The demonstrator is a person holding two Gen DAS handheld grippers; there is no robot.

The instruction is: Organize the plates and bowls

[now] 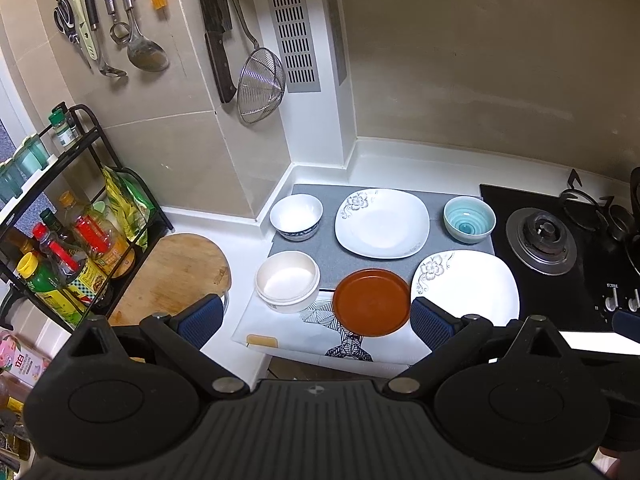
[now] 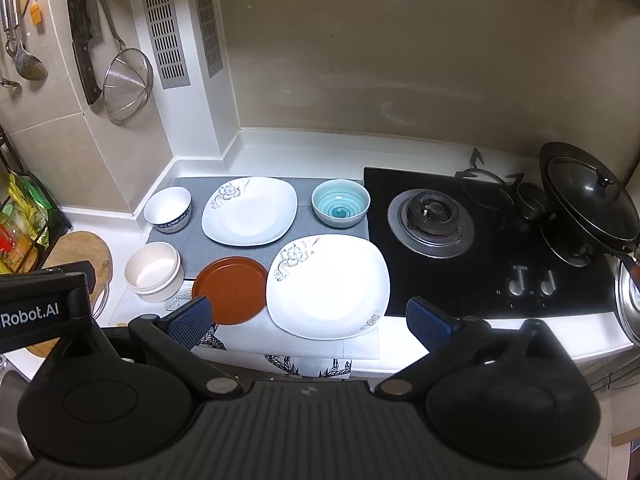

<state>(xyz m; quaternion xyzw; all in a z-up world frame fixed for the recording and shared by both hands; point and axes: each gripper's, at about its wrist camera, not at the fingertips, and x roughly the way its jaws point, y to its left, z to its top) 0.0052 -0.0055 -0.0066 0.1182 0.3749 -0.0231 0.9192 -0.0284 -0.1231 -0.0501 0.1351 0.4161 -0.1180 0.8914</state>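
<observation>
Both grippers are being held above the near edge of the counter, and nothing is being gripped by either. The left gripper [image 1: 316,322] is being kept with its jaws wide apart, the cream bowl [image 1: 287,286] and the brown plate [image 1: 372,302] being framed between its blue pads [image 1: 200,320]. The right gripper [image 2: 308,320] is likewise being kept spread, with the near plate [image 2: 328,286] being seen between its pads [image 2: 428,322]; part of the left gripper's body is being caught at the left edge of that view.

Six dishes are being shown laid out on a grey mat [image 1: 348,256] and a patterned cloth [image 1: 280,328]. In the back row, a white bowl [image 1: 296,216] with a dark-patterned base is being seen at the left, a square flowered far plate [image 1: 382,224] in the middle, and a teal bowl [image 1: 469,219] at the right, just beside the hob [image 1: 540,240]. In the front row, the cream bowl is being seen at the left, appearing to be two nested bowls, the brown plate in the middle, and the near plate at the right. The brown plate's rim is being seen just beside, perhaps touching, the near plate; which it is cannot be told.

A round board [image 1: 176,276] is being shown lying left of the bowls, beside a rack [image 1: 80,216] of bottles. Utensils [image 1: 120,20] are being seen hanging on the wall, and a lidded wok [image 2: 588,196] is being shown tilted on the hob's right burner.
</observation>
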